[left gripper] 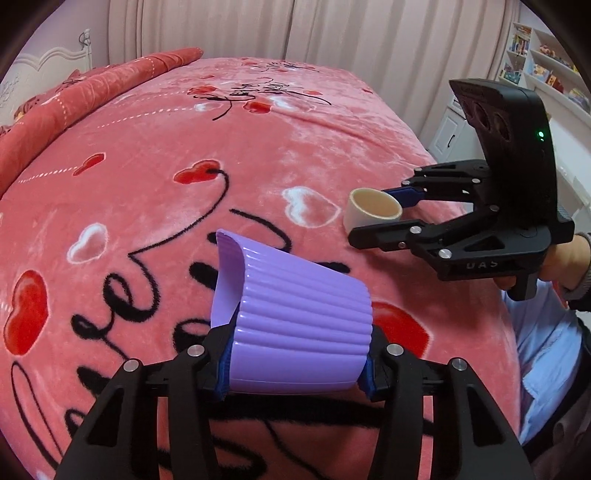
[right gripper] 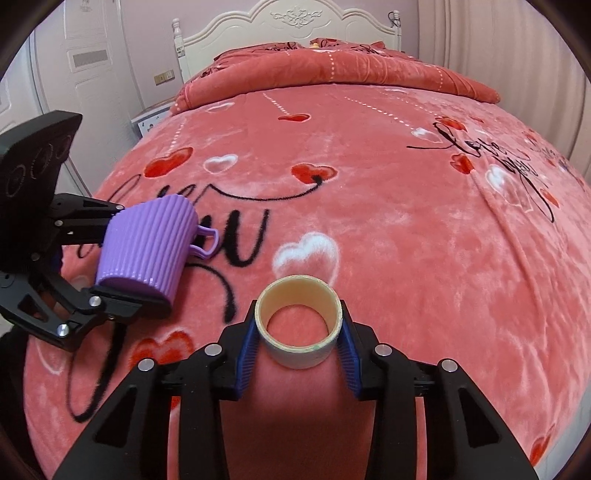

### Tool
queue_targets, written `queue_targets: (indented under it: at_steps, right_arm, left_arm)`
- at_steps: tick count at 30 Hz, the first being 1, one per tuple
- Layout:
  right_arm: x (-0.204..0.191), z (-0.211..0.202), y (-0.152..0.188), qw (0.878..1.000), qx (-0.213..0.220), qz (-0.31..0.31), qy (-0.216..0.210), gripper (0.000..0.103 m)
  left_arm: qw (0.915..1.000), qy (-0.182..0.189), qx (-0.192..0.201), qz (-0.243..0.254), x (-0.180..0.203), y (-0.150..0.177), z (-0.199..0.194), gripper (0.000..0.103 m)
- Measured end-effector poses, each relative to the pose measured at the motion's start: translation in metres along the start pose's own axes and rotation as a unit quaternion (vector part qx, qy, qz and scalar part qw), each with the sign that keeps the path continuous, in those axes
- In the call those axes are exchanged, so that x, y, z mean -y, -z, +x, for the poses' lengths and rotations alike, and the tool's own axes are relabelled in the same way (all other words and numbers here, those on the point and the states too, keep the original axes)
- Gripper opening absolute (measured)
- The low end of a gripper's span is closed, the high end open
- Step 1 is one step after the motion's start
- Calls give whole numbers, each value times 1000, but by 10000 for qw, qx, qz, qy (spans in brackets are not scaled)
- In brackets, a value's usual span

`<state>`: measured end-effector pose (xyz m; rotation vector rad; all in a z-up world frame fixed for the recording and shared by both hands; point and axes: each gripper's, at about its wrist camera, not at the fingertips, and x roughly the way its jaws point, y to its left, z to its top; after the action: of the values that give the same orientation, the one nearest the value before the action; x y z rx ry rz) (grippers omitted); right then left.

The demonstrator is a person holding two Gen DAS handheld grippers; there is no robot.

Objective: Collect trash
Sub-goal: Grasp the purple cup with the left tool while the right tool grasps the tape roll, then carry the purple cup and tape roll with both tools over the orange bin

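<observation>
My left gripper is shut on a ribbed purple plastic cup, held on its side above the bed; the cup's handle shows in the right wrist view, where the left gripper sits at the left. My right gripper is shut on a cream tape-roll core, an empty ring held with its opening upward. In the left wrist view the ring sits between the right gripper's fingers, to the right of the cup.
A pink fleece blanket with red hearts and black lettering covers the bed. A folded red quilt and white headboard lie at the far end. Curtains and a shelf stand beyond the bed.
</observation>
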<state>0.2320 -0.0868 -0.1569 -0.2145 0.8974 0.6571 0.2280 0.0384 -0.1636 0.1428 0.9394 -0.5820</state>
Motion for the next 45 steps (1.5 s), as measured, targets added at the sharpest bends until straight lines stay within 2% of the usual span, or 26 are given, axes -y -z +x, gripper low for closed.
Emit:
queue_targets:
  at_steps: [3,8,18,28,36,45]
  right_arm:
    - [-4,-15,6,9999,33,130,-86,39]
    - [-15,-52,19,9992,160,312,-191,39]
    - [-53,-127,47,9979,500,298,-274,39]
    - [-70,-191,87,9952,831,448,-262,39]
    - [-51,-241,121,9905,1147,762,-2,39]
    - [15,-304,182,9743,1445,1582,690,39]
  left_arm:
    - [9998,99,104,-159,5,1,-13,51]
    - [9997,35,244,-70,24,3,-39,48]
    - [9991,-70,398,122,74,17,-84,48]
    - [9965,-39,575,608,137,20,-115,48]
    - [9922,133,609,1081,186,1,-110,48]
    - [9777,698,538,1907,261,-48,-65,48]
